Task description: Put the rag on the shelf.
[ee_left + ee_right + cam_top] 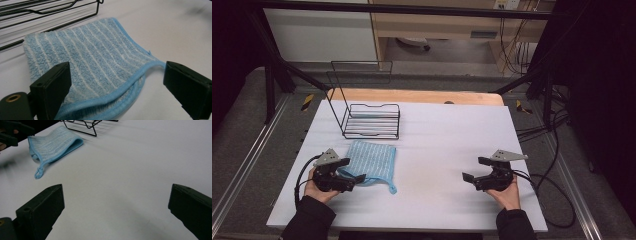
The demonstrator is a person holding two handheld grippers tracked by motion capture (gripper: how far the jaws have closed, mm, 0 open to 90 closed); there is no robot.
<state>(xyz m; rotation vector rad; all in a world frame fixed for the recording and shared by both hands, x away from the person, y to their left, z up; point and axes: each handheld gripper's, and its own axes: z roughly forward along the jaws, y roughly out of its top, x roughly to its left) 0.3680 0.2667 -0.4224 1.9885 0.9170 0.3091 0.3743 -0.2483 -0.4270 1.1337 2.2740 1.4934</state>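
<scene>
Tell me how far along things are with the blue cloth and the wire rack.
Done: the blue cloth already lies folded on the table in front of the wire rack. In hand: the left gripper is open around the cloth's folded edge, not clamped. The right gripper is open over bare table. Left: probably gripping and moving the cloth.

The left tool point(116, 82) has its two black jaws spread wide, one at each side of the near edge of a folded blue striped cloth point(87, 65). The cloth lies flat on the white table point(175, 30). A black wire rack point(47, 15) stands just beyond it, far left.
</scene>
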